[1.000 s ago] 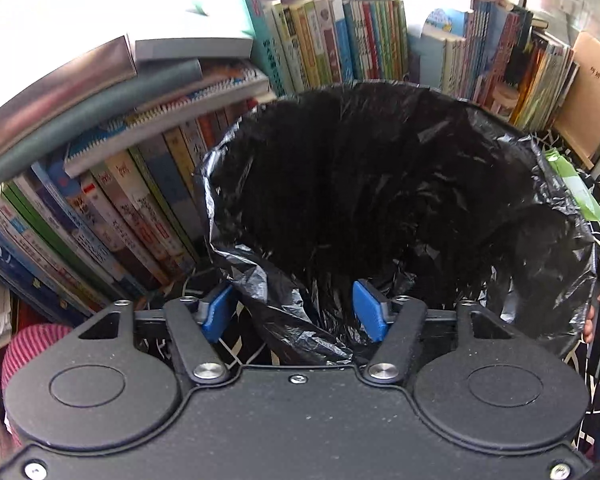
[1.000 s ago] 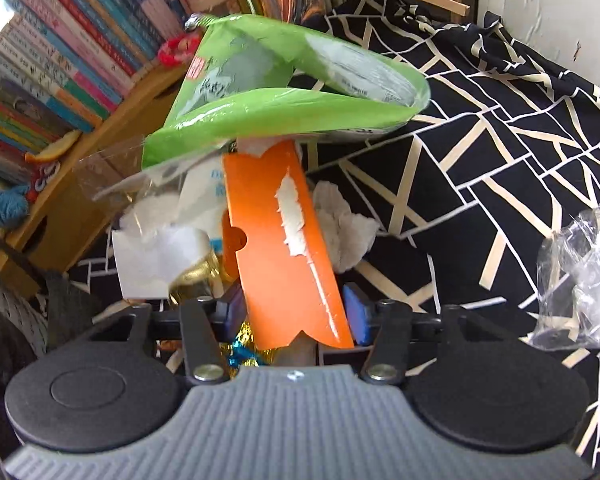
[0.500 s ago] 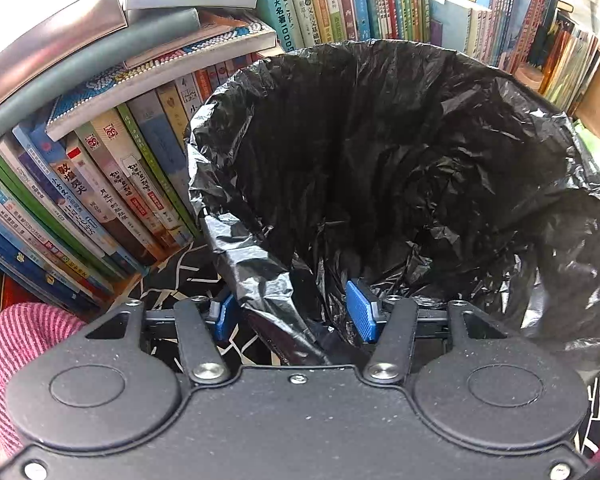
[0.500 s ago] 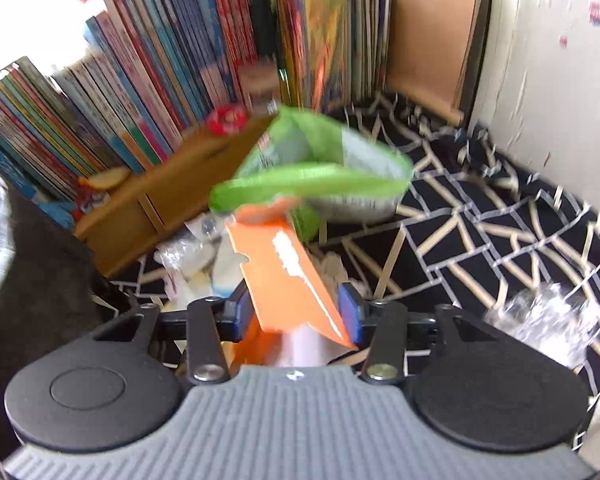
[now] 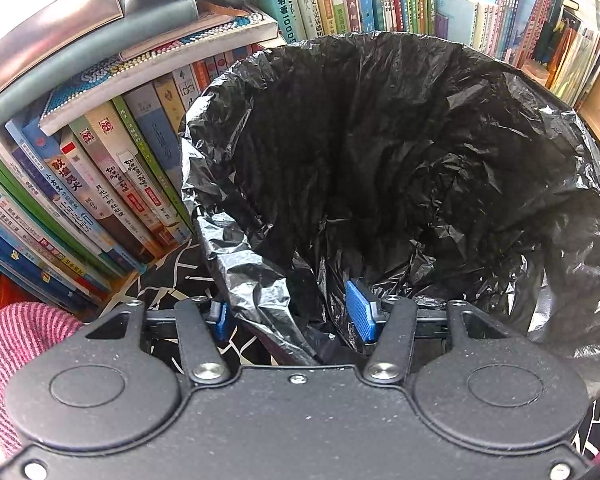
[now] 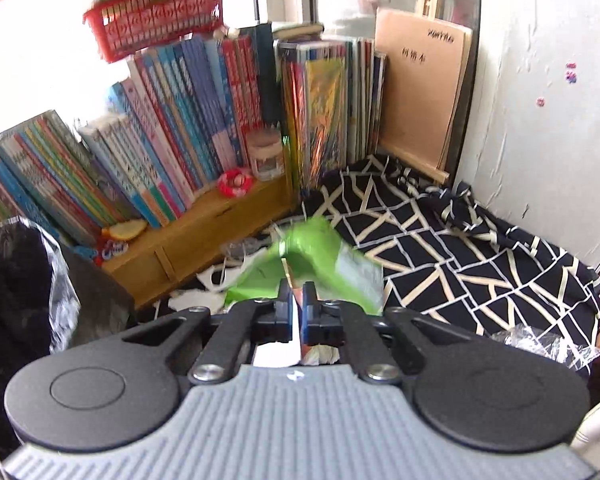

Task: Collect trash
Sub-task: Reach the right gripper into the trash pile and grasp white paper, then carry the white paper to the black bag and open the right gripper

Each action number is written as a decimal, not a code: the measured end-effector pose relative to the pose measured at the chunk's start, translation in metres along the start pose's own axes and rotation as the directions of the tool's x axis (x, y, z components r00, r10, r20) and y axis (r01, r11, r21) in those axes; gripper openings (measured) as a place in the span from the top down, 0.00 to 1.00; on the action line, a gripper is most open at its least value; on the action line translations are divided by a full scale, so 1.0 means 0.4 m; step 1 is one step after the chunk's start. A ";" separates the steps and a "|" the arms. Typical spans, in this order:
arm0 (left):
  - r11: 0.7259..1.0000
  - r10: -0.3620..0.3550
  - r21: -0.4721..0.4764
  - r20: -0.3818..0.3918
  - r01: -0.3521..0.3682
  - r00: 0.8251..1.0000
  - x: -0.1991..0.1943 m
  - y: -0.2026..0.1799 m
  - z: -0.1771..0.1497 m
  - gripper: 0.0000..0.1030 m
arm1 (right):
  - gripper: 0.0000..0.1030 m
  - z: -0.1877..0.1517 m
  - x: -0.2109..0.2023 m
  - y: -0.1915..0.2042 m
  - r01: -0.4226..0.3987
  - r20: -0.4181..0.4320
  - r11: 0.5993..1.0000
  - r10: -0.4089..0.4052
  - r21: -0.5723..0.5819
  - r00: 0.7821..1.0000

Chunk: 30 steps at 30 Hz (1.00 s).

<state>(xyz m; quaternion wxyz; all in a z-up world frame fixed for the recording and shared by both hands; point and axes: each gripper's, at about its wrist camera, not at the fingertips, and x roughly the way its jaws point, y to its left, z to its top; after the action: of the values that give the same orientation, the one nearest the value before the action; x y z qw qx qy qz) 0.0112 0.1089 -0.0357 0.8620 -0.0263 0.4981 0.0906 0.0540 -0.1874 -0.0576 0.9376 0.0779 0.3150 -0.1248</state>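
A black trash bag (image 5: 400, 168) lines a bin and gapes wide in the left wrist view. My left gripper (image 5: 290, 316) stands open, and the bag's near rim fold passes between its blue pads (image 5: 362, 316). In the right wrist view, my right gripper (image 6: 296, 312) is shut on a green wrapper (image 6: 312, 264), which sticks out blurred just beyond the fingertips. A thin orange and white edge shows between the pads. The black bag (image 6: 4, 280) is at that view's left edge.
Rows of books (image 5: 100, 184) crowd behind and left of the bag. A wooden shelf (image 6: 204, 232), white scraps (image 6: 220, 280) and a clear plastic wrap (image 6: 540, 344) lie on the black patterned cloth (image 6: 460, 240). A pink striped sleeve (image 5: 16, 340) is at lower left.
My right gripper closed on the orange card and green wrapper and rose away from the litter pile. The left gripper shifted slightly with the bag rim still between its fingers.
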 end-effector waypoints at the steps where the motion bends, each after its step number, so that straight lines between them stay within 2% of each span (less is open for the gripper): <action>1: 1.000 -0.001 -0.001 0.000 0.001 1.000 0.000 0.000 0.000 0.49 | 0.97 0.005 -0.009 -0.004 -0.002 0.011 1.000 0.002 0.006 1.000; 13: 1.000 0.000 0.000 0.000 0.000 1.000 0.001 0.000 0.001 0.49 | 0.97 0.045 -0.102 -0.047 -0.050 0.107 0.996 0.043 0.069 0.993; 21: 1.000 -0.001 0.000 0.000 0.001 1.000 0.001 -0.001 0.001 0.49 | 0.97 0.075 -0.181 -0.054 -0.102 0.193 0.991 0.085 0.082 0.978; 26: 1.000 -0.003 -0.001 -0.004 0.003 1.000 0.001 -0.001 0.000 0.48 | 0.97 0.103 -0.256 -0.031 -0.168 0.268 0.983 0.145 0.066 0.952; 30: 1.000 -0.004 0.000 -0.006 0.004 1.000 0.003 0.002 0.002 0.48 | 0.97 0.128 -0.329 0.009 -0.255 0.330 0.966 0.230 0.035 0.915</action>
<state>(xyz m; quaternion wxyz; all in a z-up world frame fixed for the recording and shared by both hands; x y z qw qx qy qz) 0.0121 0.1100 -0.0363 0.8607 -0.0278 0.5006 0.0887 -0.0171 -0.1710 0.0633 0.9810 0.1309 0.1397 -0.0309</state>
